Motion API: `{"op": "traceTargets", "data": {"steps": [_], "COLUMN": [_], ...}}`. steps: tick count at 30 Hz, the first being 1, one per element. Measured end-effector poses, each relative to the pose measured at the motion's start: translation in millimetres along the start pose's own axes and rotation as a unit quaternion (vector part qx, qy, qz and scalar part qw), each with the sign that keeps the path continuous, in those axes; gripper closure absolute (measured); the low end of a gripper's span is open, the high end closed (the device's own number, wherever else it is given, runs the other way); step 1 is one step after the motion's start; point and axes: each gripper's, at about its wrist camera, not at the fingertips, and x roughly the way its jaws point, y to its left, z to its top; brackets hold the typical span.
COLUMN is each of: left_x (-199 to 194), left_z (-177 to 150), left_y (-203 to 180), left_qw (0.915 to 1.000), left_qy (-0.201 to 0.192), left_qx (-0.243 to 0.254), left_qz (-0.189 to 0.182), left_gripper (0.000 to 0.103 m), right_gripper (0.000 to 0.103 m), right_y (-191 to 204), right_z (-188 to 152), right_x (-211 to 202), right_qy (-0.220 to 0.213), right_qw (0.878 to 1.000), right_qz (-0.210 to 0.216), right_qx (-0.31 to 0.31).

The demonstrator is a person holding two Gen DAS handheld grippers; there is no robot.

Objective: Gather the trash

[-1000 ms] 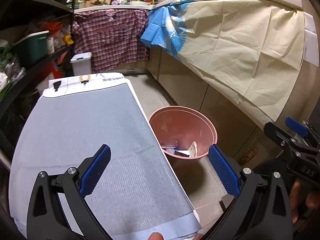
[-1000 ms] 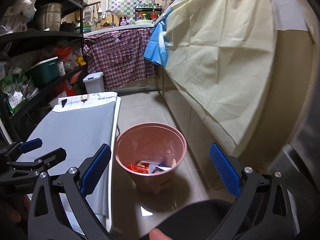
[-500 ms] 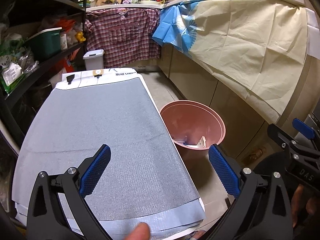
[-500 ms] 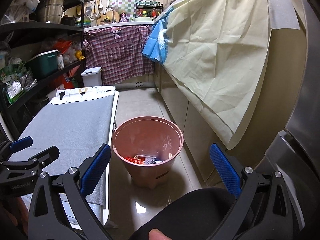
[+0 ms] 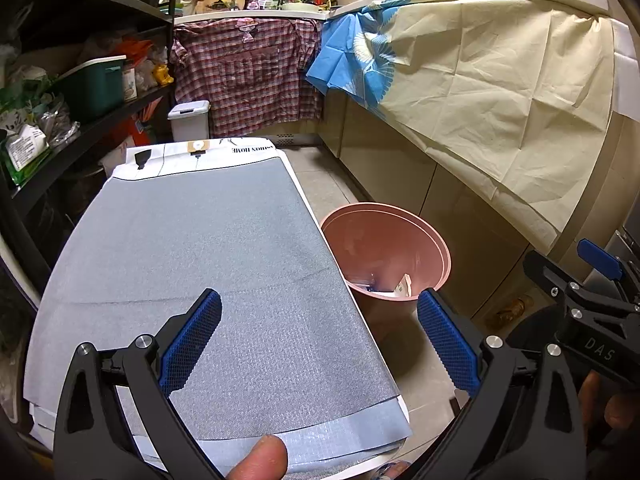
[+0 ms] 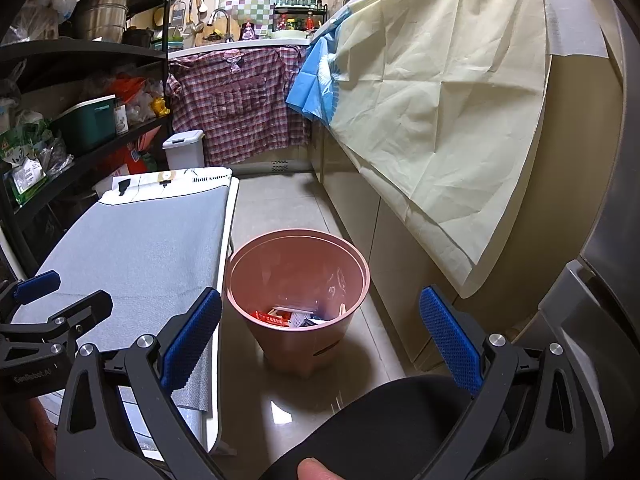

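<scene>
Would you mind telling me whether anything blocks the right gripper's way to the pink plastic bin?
Nothing visible does. The right gripper is open and empty, and only bare tiled floor lies around the round pink plastic bin, which is uncovered, with wrappers showing inside.

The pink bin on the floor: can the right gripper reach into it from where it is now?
Probably yes. The right gripper is open and empty, the pink bin stands open-topped on the floor ahead of it, beside the table, and nothing lies between them.
</scene>
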Motion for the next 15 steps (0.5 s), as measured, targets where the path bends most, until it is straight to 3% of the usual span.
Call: {"op": "traceTargets", "data": {"steps": [15], "left_x": [-1.9], "left_z": [0.1], "left_y": [1.2], "left_qw": [1.0000], "left_qy": [-0.002], "left_qx": [-0.002], "left_qz": [-0.002], "left_gripper": [0.008], "right_gripper": [0.006], "right_y": [0.8], "right_z": [-0.1], "right_x": [2.2], "right_qy": [0.002], "right_qw": [1.000], "right_qz": [0.000], "right_qx": [0.000]}}
